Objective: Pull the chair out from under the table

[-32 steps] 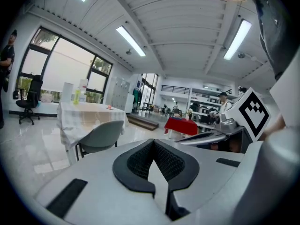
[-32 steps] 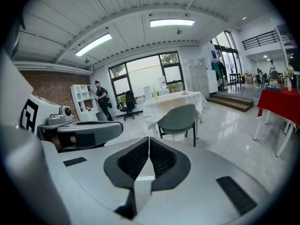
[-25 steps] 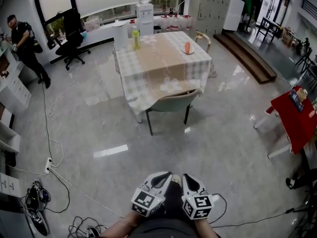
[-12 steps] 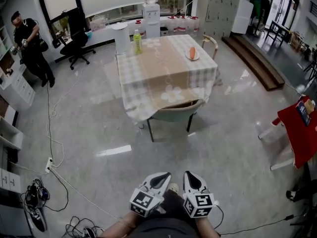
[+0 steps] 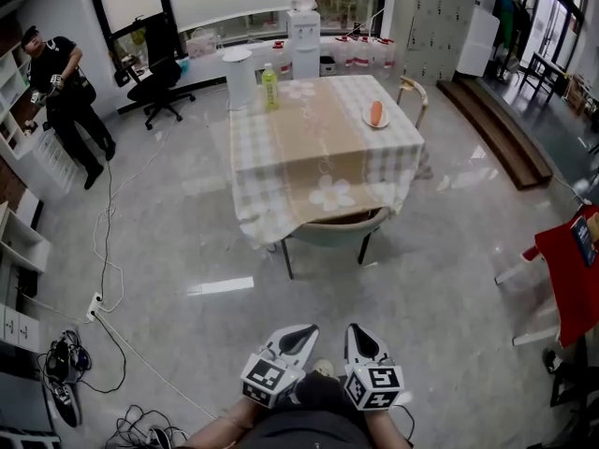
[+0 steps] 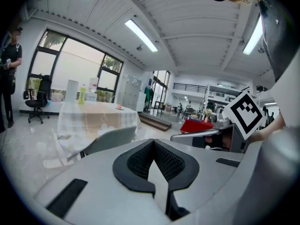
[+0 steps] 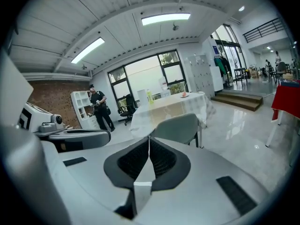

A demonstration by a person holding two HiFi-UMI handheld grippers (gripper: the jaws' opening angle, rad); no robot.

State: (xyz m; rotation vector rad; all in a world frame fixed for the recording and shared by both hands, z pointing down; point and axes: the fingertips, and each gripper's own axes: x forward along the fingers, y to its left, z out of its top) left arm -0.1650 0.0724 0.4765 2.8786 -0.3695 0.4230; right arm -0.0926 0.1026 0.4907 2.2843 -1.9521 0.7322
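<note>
A grey-green chair stands tucked under the near side of a table with a checked cloth, only its curved back and dark legs showing. Both grippers hang side by side low in the head view, well short of the chair. My left gripper is shut with nothing in it. My right gripper is shut and empty too. In the left gripper view the chair shows beyond the closed left gripper. In the right gripper view the chair stands straight ahead of the closed right gripper.
On the table are a green bottle, a white jug and a plate with an orange item. A wooden chair stands at the far right corner. A person stands back left. Cables run along the left floor; a red table stands right.
The table and chair have come nearer and sit lower in the head view. Both grippers travelled forward together and stayed shut. The person at the left has shifted stance.
</note>
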